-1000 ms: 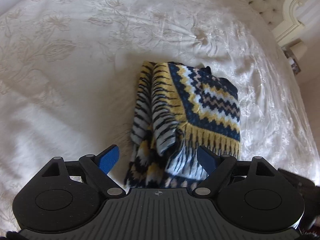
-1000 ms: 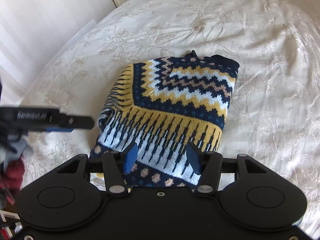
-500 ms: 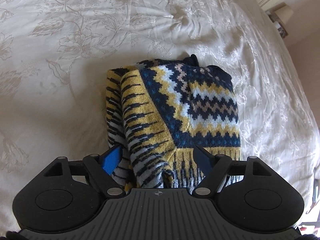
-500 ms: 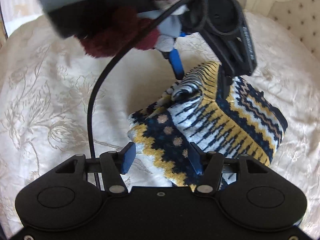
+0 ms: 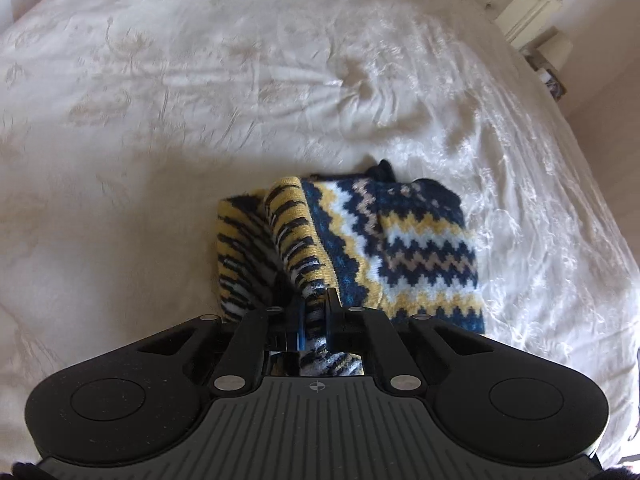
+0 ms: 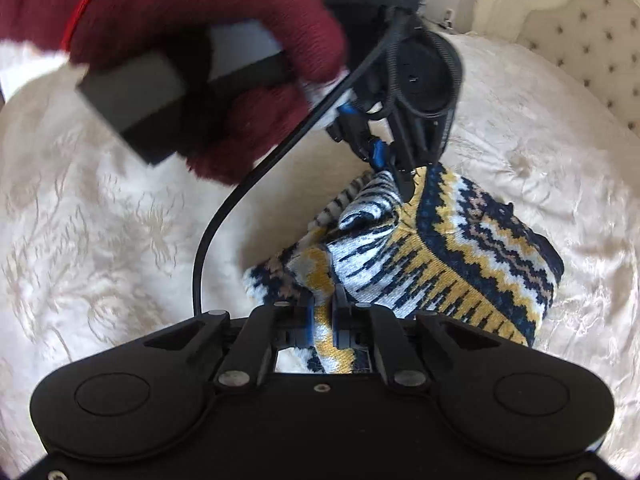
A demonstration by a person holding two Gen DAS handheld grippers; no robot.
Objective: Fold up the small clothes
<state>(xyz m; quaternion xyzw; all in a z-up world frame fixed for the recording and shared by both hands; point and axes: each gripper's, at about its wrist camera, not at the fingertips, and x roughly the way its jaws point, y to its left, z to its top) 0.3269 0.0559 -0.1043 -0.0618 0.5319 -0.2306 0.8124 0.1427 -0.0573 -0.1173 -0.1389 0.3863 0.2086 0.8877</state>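
Note:
A small knitted sweater (image 5: 392,248) with navy, yellow and white zigzag bands lies partly folded on the cream bedspread (image 5: 200,100). My left gripper (image 5: 314,312) is shut on a bunched striped edge of the sweater. My right gripper (image 6: 323,314) is shut on another edge of the same sweater (image 6: 452,256). In the right wrist view the left gripper (image 6: 394,162) pinches the sweater's far side, held by a hand in a dark red glove (image 6: 192,48).
A tufted cream headboard (image 6: 580,28) stands at the back right. A nightstand with small items (image 5: 550,64) sits past the bed's right edge. A black cable (image 6: 224,216) hangs from the left gripper over the bedspread (image 6: 100,220).
Both grippers have closed on the sweater's edges; half a second ago both were open around it. The left gripper has lifted a striped fold slightly.

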